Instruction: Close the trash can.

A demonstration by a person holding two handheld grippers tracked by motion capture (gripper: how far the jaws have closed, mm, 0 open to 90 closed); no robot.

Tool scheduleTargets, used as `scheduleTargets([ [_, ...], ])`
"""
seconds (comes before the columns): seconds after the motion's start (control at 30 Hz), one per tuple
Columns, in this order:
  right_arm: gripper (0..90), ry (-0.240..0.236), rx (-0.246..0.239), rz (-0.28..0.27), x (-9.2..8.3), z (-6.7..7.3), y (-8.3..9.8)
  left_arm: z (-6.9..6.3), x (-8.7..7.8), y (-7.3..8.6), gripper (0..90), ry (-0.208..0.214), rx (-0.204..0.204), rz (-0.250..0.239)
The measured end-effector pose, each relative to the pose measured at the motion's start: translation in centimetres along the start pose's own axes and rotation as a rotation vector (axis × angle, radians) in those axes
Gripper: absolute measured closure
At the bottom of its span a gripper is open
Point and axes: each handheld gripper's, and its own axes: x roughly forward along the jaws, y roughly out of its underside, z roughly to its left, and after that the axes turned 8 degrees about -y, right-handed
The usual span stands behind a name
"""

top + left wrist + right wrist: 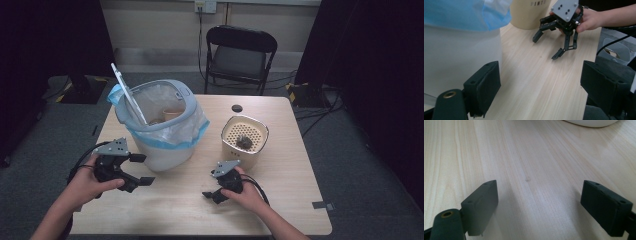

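A white bin (165,150) lined with a clear, blue-edged bag stands at the table's left, its lid raised; a tan cup (172,114) lies inside. To its right sits a beige tub (245,150) with a perforated insert and a dark clump (245,141) on it. My left gripper (143,169) hovers open just in front of the bin, nothing between its jaws. In the left gripper view it (541,95) points past the bin's wall (461,57) toward the right gripper (546,47). My right gripper (210,186) is open near the table's front, with bare wood between its jaws (539,207).
A small black disc (237,108) lies at the table's far edge. A folding chair (240,55) stands behind the table. The bin's white base (591,122) edges into the top of the right gripper view. Bare wood (170,205) spans the front between the hands.
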Motion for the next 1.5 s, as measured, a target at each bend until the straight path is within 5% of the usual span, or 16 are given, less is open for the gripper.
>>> scheduleTargets([
  [0.47, 13.9, 0.001, 0.0, -0.001, 0.0, 0.0, 0.0, 0.0, -2.3, -2.3, 15.9, -0.018, -0.009, -0.028],
  [1.07, 13.9, 0.002, 0.0, -0.001, 0.0, 0.0, 0.0, 0.2, -5.3, -5.0, 15.9, -0.057, -0.028, 0.015],
  [1.5, 13.9, -0.002, 0.004, 0.0, 0.0, 0.0, 0.0, 0.9, -6.6, -7.6, 15.9, -0.1, -0.02, -0.001],
])
